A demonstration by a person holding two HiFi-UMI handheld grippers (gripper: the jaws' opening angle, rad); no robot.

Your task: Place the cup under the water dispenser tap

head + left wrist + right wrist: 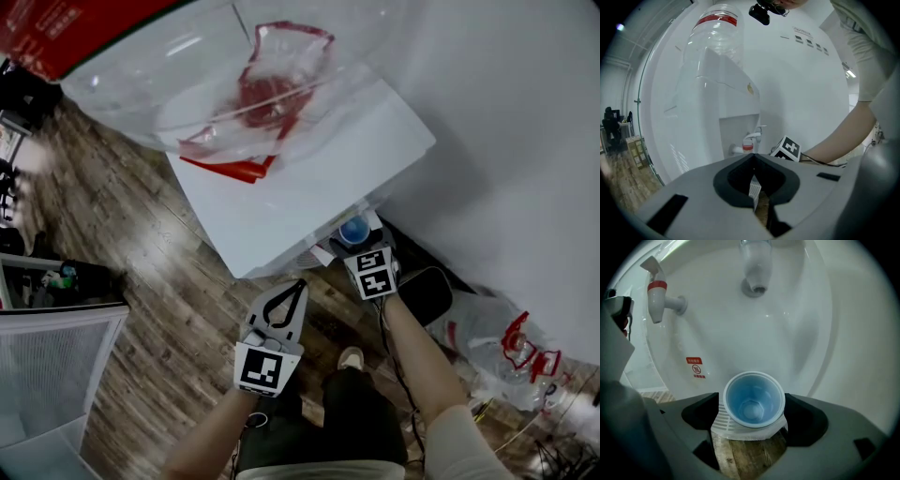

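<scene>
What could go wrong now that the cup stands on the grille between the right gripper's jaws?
The open jaws of the right gripper flank the cup closely, so a crooked withdrawal may tip it. The cup sits near the front edge of the grille, perhaps not straight below the tap, so water might miss it.

The cup (753, 401) is showing smooth, faintly glossy blue plastic. The water dispenser (797, 319) is gleaming as glossy white plastic, its drip tray (723, 422) looking ribbed and matt. The bottle (216, 89) is shining as clear plastic. The floor (159, 272) is showing grainy wood. The left gripper (298, 287) and right gripper (357, 242) are looking like matt grey plastic.
</scene>
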